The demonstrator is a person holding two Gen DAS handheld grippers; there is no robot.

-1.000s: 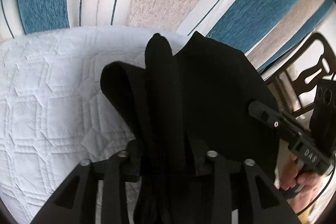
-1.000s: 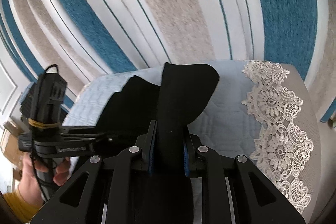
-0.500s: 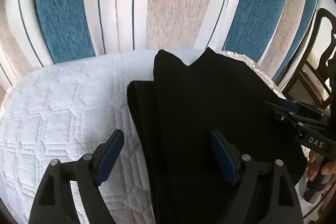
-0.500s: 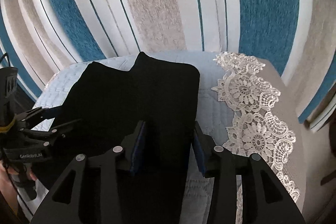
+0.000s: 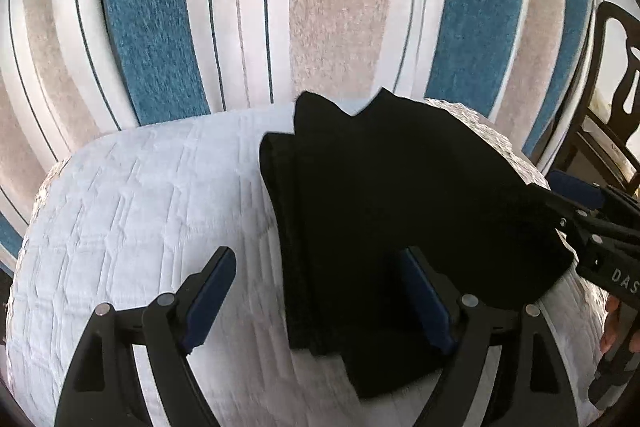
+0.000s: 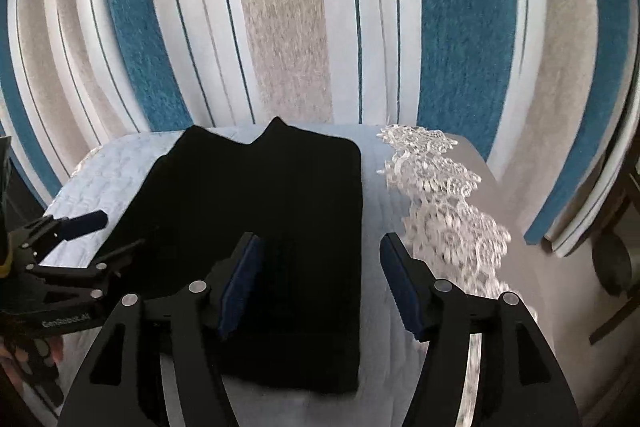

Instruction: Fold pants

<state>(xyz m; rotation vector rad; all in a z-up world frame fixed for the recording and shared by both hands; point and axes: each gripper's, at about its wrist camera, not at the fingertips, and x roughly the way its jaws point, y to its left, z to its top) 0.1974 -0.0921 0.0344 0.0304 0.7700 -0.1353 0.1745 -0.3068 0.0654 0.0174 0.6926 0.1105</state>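
The black pants (image 5: 400, 211) lie folded in a flat stack on the white quilted cover (image 5: 140, 219); they also show in the right wrist view (image 6: 272, 211). My left gripper (image 5: 320, 291) is open and empty, raised over the stack's left edge. My right gripper (image 6: 320, 283) is open and empty, raised over the stack's right edge. Each gripper also shows in the other's view: the right one (image 5: 576, 207) at the stack's right side, the left one (image 6: 92, 235) at its left side.
A white lace trim (image 6: 444, 203) runs along the cover's right side. A striped blue, beige and white cushion (image 5: 320, 7) stands behind the surface. A dark wooden chair (image 5: 612, 75) stands at the far right.
Both grippers let go of the pants, opened wide and pulled back upward. The pants dropped from a held-up bunch into a flat folded stack on the cover.
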